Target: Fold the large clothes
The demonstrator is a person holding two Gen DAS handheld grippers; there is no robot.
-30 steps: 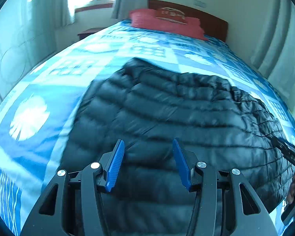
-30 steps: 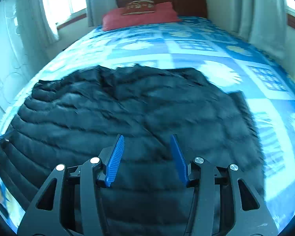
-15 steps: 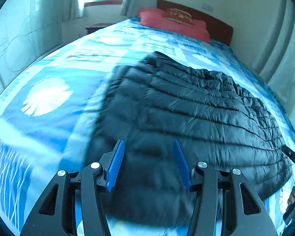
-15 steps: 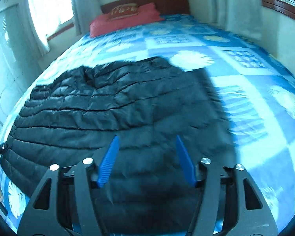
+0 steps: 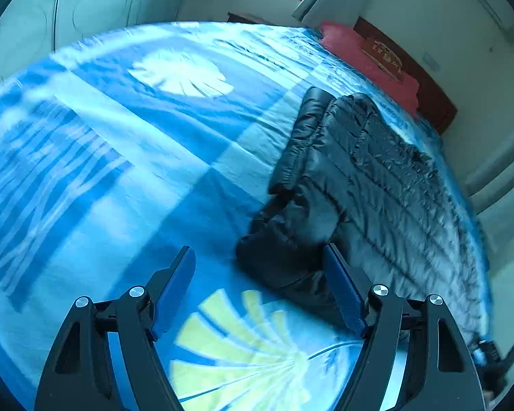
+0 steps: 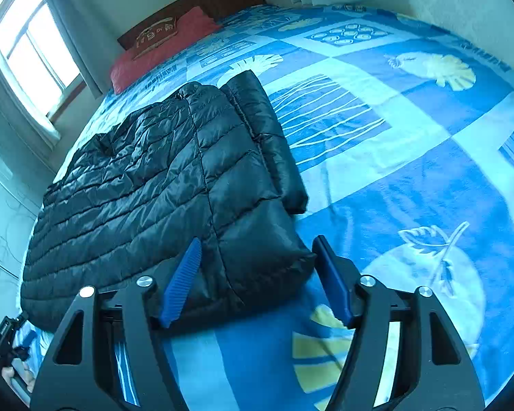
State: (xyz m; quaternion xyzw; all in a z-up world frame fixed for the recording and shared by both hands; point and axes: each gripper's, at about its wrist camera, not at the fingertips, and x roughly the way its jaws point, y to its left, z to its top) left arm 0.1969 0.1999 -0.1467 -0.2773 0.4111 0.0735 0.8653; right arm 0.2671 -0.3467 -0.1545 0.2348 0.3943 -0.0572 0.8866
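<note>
Where both views hung over the jacket (image 5: 370,178) a second ago, now swung outward to its corners on the bed (image 5: 126,157); jaws spread, empty; mid-frame; ready for side folds.

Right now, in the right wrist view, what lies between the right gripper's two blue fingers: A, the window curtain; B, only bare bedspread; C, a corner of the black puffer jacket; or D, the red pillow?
C: the right gripper is open, and the near corner of the black puffer jacket lies between its fingers on the blue bedspread; the red pillow is far off by the headboard.
</note>
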